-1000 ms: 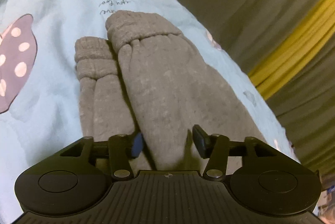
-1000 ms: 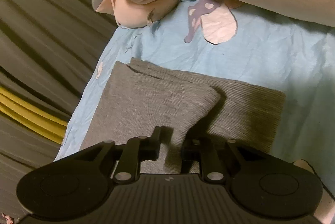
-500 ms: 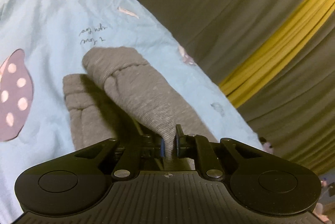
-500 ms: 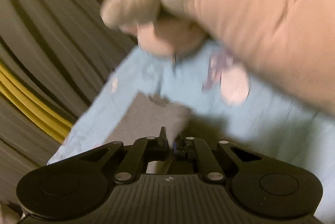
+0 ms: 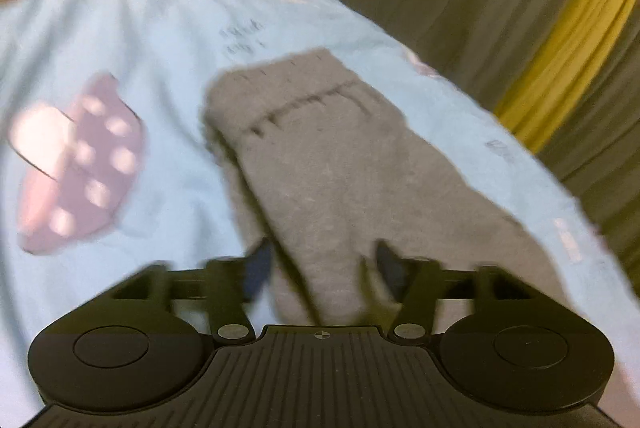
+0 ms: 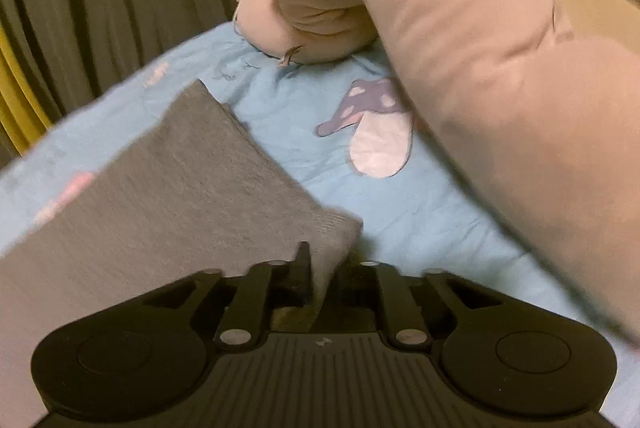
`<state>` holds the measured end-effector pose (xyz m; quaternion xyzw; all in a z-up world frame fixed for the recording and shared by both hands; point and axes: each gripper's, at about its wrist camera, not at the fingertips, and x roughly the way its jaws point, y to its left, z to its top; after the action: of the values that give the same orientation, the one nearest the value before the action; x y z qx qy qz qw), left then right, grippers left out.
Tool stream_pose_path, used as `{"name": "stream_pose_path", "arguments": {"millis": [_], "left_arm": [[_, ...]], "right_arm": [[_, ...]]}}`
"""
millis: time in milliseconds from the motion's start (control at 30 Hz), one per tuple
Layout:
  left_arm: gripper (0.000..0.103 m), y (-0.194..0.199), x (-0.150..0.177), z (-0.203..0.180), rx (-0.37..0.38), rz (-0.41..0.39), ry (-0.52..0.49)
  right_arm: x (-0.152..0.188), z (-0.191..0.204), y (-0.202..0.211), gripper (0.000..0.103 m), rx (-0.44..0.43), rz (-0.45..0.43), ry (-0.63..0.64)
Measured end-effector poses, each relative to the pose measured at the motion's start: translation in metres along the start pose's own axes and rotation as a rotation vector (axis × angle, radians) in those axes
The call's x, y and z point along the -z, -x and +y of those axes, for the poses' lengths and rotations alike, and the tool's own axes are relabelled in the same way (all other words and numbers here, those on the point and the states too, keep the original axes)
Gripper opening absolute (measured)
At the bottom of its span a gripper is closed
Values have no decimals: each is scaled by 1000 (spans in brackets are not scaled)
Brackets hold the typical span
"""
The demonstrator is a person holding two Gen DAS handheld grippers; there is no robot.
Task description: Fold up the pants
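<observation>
- Left gripper (image 5: 320,262): fingers have just been opening and now stand spread either side of the grey pants (image 5: 344,164), pads clear of the cloth. Half a second ago they pinched a fold of leg held up off the bed; that fold is now dropped.
- Result in the left wrist view: one leg lies on top of the other, cuffs at the far end roughly stacked. A second ago the two cuffs sat side by side. I read the leg-over-leg fold as laid down on this end. Frame is motion-blurred, so edge alignment is hard to judge.
- Right gripper (image 6: 324,270): fingers have eased open a little from the tight pinch of half a second ago. A corner of the waist end sits between them; the left finger touches the cloth, the right-side gap is dark, so I cannot tell whether the grip holds.
- Pants in the right wrist view (image 6: 160,196): spread over the blue bedsheet (image 6: 400,220), running left and far from the fingers, near corner raised toward the fingers.
- A plush toy (image 6: 312,24) sits at the far end of the bed, a padded pink sleeve (image 6: 500,108) crosses the right side; both apart from the pants.
- Next, my guess: release the right corner, check edges, then fold end to end.
</observation>
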<state>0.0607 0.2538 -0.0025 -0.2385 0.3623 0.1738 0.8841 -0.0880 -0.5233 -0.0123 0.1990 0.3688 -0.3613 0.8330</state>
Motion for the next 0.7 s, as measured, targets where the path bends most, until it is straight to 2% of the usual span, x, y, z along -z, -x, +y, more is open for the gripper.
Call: {"name": "stream_pose_path", "arguments": {"millis": [33,100,167,233,333,433,567,633,667,700], "left_arm": [[89,5,2,-1,-57,-28,-12],[90,18,3,0,-144,-101,-40],[92,31,6,-4,-198,-152,-91],[95,43,10,-13,-221,-208,-140],[95,56,18,-32,-141,-241,-196],[95,48,30,-66,-17,-164,-260],[95,25,46,-121,90,-69,-348],[95,10,52,-149,121,-44,-401],[95,4,54,-163,116,-39,-434],[95,-5,57,-178,110,-43,-474]], "right_arm": [[0,-1,2,47,39,-19,9],[-4,-10,7,68,113,-49,-11],[-6,-22,12,68,123,-70,-51],[-9,-31,22,68,89,-91,-85],[-15,-28,39,66,-4,-153,-100],[-17,-5,42,59,-124,-142,-64],[-2,31,19,59,-259,-32,-48],[8,44,-8,60,-260,107,-47],[9,49,-15,61,-232,122,-26],[8,50,-16,74,-238,104,-28]]}}
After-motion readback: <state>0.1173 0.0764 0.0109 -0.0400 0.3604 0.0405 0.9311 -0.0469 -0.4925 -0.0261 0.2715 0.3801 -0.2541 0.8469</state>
